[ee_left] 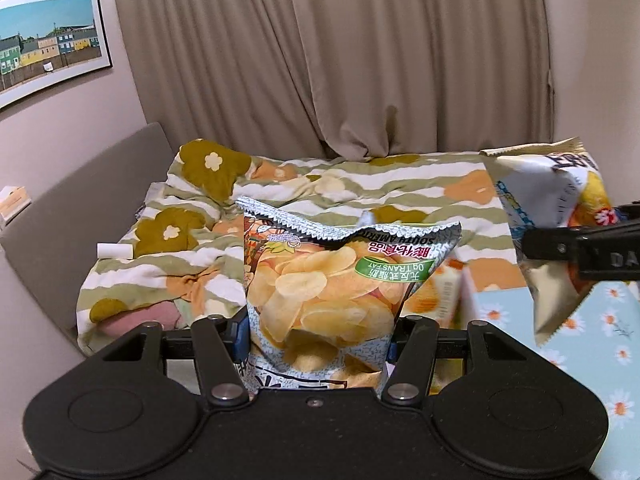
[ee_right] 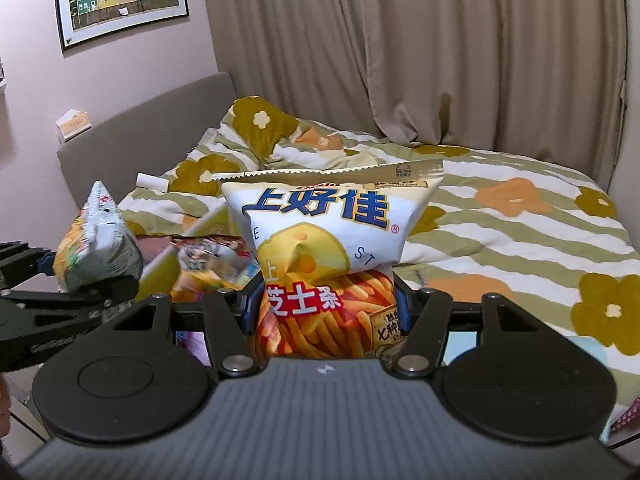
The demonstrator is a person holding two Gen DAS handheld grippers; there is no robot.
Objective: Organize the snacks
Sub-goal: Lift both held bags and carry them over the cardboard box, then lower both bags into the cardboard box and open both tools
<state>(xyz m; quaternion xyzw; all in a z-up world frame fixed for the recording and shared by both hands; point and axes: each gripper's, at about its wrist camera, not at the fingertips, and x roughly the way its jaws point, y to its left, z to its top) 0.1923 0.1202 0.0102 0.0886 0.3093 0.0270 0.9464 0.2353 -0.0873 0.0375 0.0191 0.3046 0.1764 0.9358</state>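
Observation:
My left gripper (ee_left: 318, 336) is shut on a silver potato chip bag (ee_left: 328, 280), which stands up between its fingers with the print upside down. In the right wrist view this chip bag (ee_right: 96, 244) and the left gripper (ee_right: 90, 282) show at the left edge. My right gripper (ee_right: 328, 306) is shut on a white and yellow cheese stick bag (ee_right: 332, 224), gripped at its lower half. The left wrist view shows this cheese stick bag (ee_left: 560, 196) at the right, pinched by the right gripper (ee_left: 576, 236). Both bags hang in the air above the bed.
A bed with a striped floral duvet (ee_right: 500, 220) fills the scene, with curtains (ee_left: 400, 60) behind and a grey headboard (ee_left: 80, 192) on the left. A light blue daisy-print box (ee_left: 600, 320) lies below the grippers, other snack packs (ee_right: 208, 264) inside. A white roll (ee_left: 114, 251) lies on the duvet.

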